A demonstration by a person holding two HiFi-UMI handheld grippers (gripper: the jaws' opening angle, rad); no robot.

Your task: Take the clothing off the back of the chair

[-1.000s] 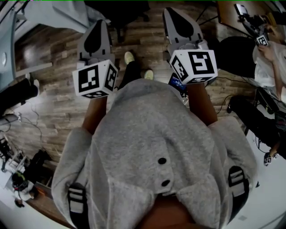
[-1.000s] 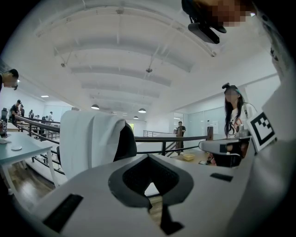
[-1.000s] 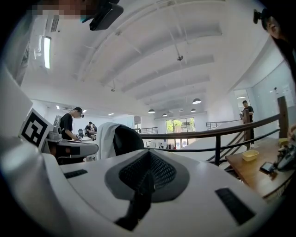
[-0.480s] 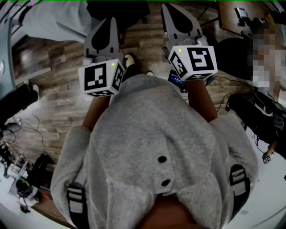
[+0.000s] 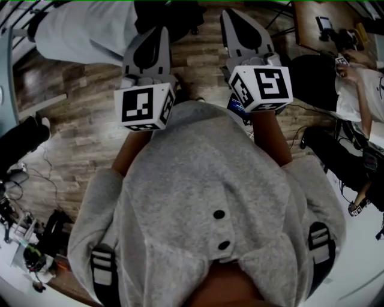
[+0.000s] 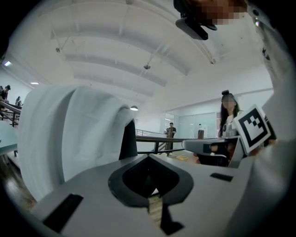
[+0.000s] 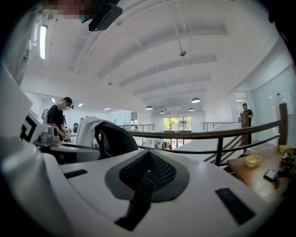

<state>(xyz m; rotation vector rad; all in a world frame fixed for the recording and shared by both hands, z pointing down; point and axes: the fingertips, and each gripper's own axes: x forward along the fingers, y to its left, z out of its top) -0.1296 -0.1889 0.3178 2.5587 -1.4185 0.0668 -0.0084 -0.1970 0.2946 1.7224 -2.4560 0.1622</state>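
Facing the chair (image 5: 180, 12), a person holds the left gripper (image 5: 157, 36) and right gripper (image 5: 235, 21) forward, both clenched on nothing; the pale clothing (image 5: 90, 33) hangs over the chair's back, ahead and to the left, apart from both; a clean lift likely means opening the jaws first, then pinching fabric near the top edge.

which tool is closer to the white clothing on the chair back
Left. The left tool points at the white clothing from close in front of it. The right tool is off to the side, farther away.
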